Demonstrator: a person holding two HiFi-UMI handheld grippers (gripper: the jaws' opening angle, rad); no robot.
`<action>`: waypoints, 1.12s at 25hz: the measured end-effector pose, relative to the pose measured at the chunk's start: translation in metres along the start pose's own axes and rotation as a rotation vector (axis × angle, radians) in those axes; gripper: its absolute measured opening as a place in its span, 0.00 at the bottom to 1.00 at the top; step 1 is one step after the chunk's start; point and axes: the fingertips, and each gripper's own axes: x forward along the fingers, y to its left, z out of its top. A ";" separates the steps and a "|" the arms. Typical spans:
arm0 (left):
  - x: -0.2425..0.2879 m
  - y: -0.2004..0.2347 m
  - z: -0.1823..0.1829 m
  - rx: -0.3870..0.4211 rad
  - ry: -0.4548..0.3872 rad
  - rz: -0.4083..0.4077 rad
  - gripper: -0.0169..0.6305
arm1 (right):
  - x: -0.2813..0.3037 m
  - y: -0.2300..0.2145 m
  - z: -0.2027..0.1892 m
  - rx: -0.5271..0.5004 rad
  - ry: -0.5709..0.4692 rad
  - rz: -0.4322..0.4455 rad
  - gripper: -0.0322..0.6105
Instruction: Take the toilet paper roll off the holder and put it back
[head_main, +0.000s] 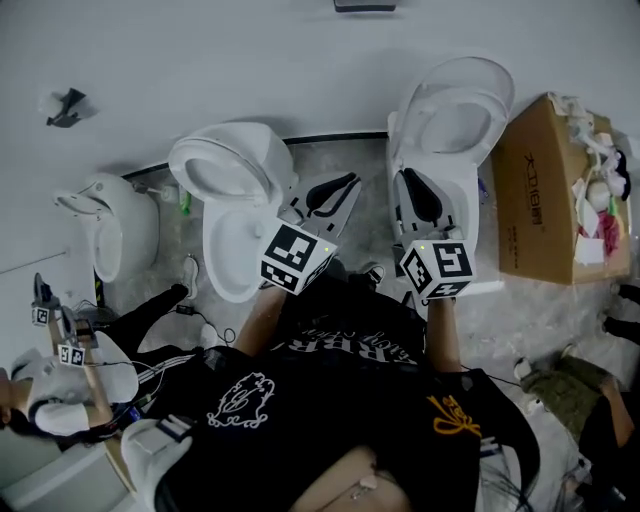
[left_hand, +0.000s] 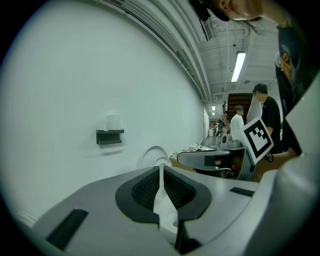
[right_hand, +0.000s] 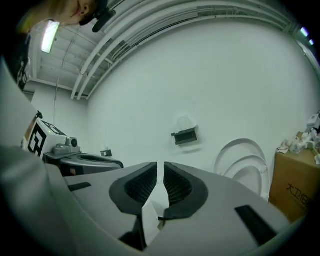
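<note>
Task item: the toilet paper roll (left_hand: 114, 121) sits on top of the dark wall-mounted holder (left_hand: 110, 136), partway up the plain white wall (left_hand: 60, 100). It looks small and pale at this range, and we cannot resolve its loose end or its core.

Left gripper (left_hand: 160, 170): the jaws are closed to a hairline and we see nothing between the ribbed pads. It points toward the wall, with the holder off to the left of its line and well apart from it.

Right gripper (right_hand: 163, 167): the jaws are nearly closed, with a narrow slit between the pads and nothing in it. The holder lies just right of its line and well apart from it.

Surroundings: two white toilets stand against the wall below the grippers, the left toilet (head_main: 235, 200) and the right toilet (head_main: 455, 110). A cardboard box (head_main: 540, 200) stands at the right.

Task stage: we judge the removal as not yet begun. Neither gripper has reached the roll.

Handling estimate: we expect the roll to be light, soft and easily crushed, with a stiffer tube through its centre. The outer sheet is likely to unwind if it is dragged.

Recommended hold: we advise opening one gripper wide, closing it across the body of the roll with light pressure only, then lifting it clear.

Risk: excess squeeze would flatten the roll, and a glancing contact could knock it off the holder.
</note>
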 end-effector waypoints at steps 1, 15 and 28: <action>-0.002 -0.003 0.002 0.004 -0.003 -0.006 0.07 | -0.004 0.003 0.002 0.002 -0.011 -0.002 0.14; -0.097 -0.017 -0.004 0.025 -0.056 0.003 0.07 | -0.039 0.101 -0.013 -0.073 0.005 0.034 0.13; -0.201 -0.061 -0.055 0.004 -0.064 -0.007 0.07 | -0.104 0.193 -0.055 -0.084 0.013 0.011 0.07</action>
